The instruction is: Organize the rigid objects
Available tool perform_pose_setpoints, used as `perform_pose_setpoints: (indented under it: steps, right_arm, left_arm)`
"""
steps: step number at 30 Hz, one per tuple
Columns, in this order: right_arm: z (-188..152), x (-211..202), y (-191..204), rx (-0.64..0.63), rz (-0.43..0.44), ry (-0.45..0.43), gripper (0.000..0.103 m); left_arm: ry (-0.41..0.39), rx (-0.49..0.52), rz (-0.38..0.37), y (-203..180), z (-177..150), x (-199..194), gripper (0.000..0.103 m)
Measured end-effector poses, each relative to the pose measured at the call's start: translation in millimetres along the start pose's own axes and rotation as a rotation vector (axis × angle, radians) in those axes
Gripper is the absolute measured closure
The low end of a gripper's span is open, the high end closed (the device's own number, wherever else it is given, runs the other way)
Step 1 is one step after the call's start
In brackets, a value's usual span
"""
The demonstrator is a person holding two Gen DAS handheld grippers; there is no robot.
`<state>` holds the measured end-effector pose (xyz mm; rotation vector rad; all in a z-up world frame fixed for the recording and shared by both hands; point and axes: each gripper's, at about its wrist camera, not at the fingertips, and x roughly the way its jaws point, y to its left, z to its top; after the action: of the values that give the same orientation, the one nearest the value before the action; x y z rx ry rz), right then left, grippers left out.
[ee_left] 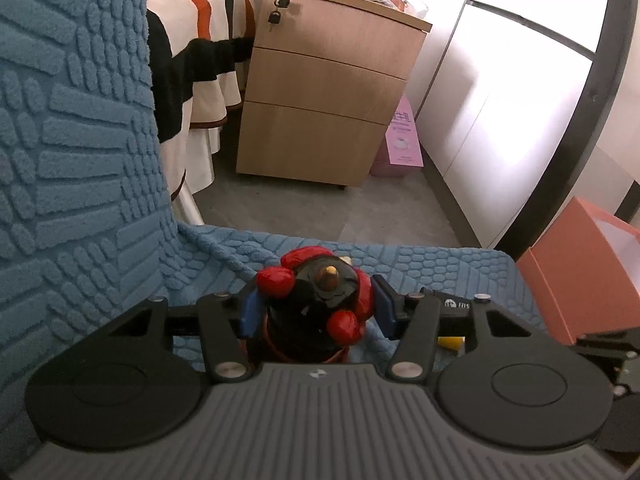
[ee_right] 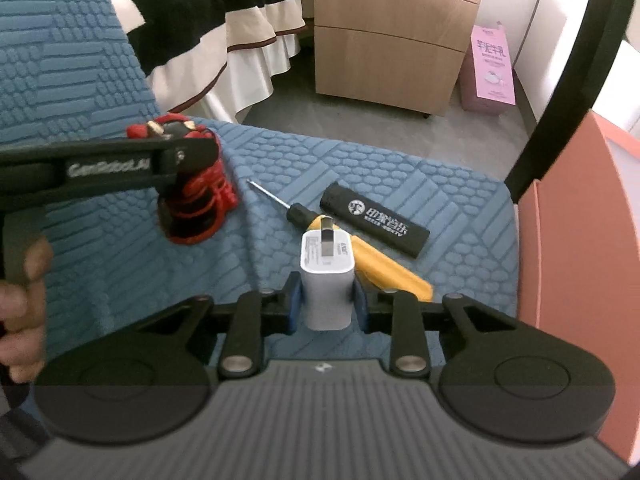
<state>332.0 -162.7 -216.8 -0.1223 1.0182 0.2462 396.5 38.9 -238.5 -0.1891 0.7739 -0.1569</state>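
Note:
My left gripper (ee_left: 318, 312) is shut on a red and black figurine (ee_left: 320, 300) over the blue textured seat cushion (ee_left: 440, 272); the figurine also shows in the right wrist view (ee_right: 196, 200), held by the left gripper (ee_right: 176, 168). My right gripper (ee_right: 327, 304) is shut on a white plug adapter (ee_right: 326, 276), prongs pointing away. A yellow-handled screwdriver (ee_right: 380, 264) and a black lighter (ee_right: 374, 220) lie on the cushion (ee_right: 400, 176) just beyond the adapter.
An orange box (ee_right: 580, 240) stands at the cushion's right edge, also in the left wrist view (ee_left: 580, 276). A wooden drawer cabinet (ee_left: 328, 80), a pink carton (ee_left: 400, 140) and a striped bedspread (ee_left: 200, 60) lie beyond on the grey floor.

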Motion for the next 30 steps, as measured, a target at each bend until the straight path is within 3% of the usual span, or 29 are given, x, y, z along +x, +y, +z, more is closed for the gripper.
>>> perform_pose_setpoints:
  steps: [6, 12, 22, 30]
  right_arm:
    - [-13.9, -15.1, -0.5, 0.013, -0.002, 0.014, 0.073]
    - [-30.2, -27.7, -10.2, 0.111, 0.040, 0.038, 0.073]
    - [-47.3, -55.3, -10.7, 0.123, 0.044, 0.029, 0.073]
    - [-57.2, -84.6, -8.5, 0.067, 0.007, -0.013, 0.073]
  left_arm:
    - [0.019, -0.026, 0.017, -2.7, -6.4, -16.1, 0.042]
    - [0.040, -0.051, 0.019, -2.8, -21.3, -36.7, 0.042]
    - [0.050, -0.030, -0.012, -21.9, -43.1, -79.5, 0.042]
    - [0.032, -0.090, -0.046, -28.7, -55.4, -117.3, 0.042]
